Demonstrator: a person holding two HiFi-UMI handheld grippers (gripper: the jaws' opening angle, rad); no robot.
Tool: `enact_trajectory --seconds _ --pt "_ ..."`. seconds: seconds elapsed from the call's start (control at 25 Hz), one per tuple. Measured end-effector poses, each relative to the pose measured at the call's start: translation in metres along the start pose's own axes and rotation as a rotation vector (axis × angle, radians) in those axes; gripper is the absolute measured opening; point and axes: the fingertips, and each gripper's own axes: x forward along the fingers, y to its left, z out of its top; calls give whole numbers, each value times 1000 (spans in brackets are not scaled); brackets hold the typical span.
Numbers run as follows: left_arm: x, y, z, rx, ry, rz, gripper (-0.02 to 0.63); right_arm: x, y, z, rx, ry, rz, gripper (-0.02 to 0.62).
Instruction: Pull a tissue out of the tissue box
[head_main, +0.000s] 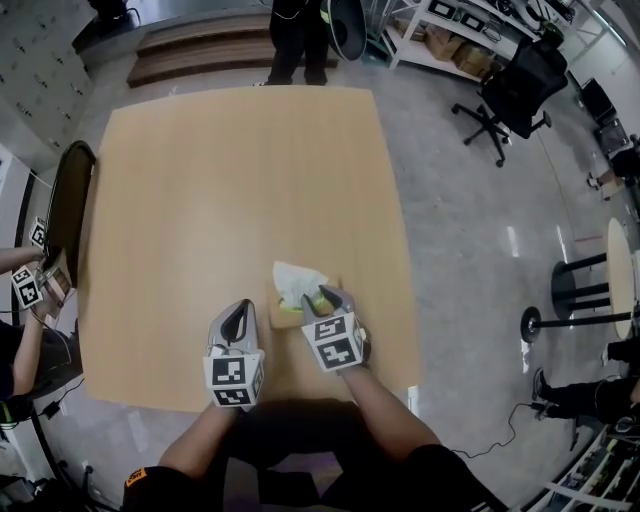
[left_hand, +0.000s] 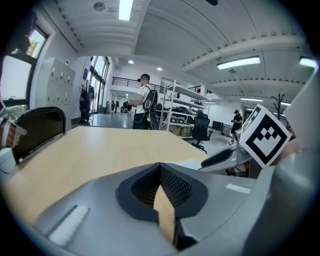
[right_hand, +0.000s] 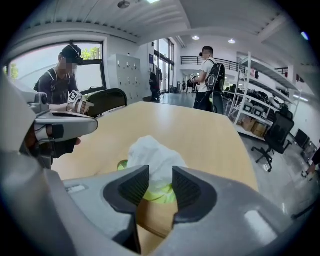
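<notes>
- My right gripper (right_hand: 161, 172) holds its jaws apart, and they press on nothing.
- The tissue box (right_hand: 152, 216) lies on the table (right_hand: 210, 135), just below my jaws.
- A white tissue (right_hand: 150, 152) stands up from the box, behind the gap between my jaws.
- The left gripper (right_hand: 60, 125) is to the left of the box.

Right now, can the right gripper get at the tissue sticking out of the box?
Probably yes: the right gripper is open and points at the tissue, which stands up out of the tissue box just ahead, with nothing in between.
</notes>
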Motion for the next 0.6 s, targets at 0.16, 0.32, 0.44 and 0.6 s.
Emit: enact_trajectory --seconds 0.16,0.32,0.44,0.6 --pt "3 2 -1 5 16 0 18 8 0 6 -29 25 -5 132" --pt "6 2 -1 5 24 3 18 12 2 10 -79 29 -7 95" --pt "4 4 1 3 25 7 18 13 8 13 -106 27 -10 11" --pt "-2 1 2 7 14 17 18 7 8 15 -82 1 -2 -2"
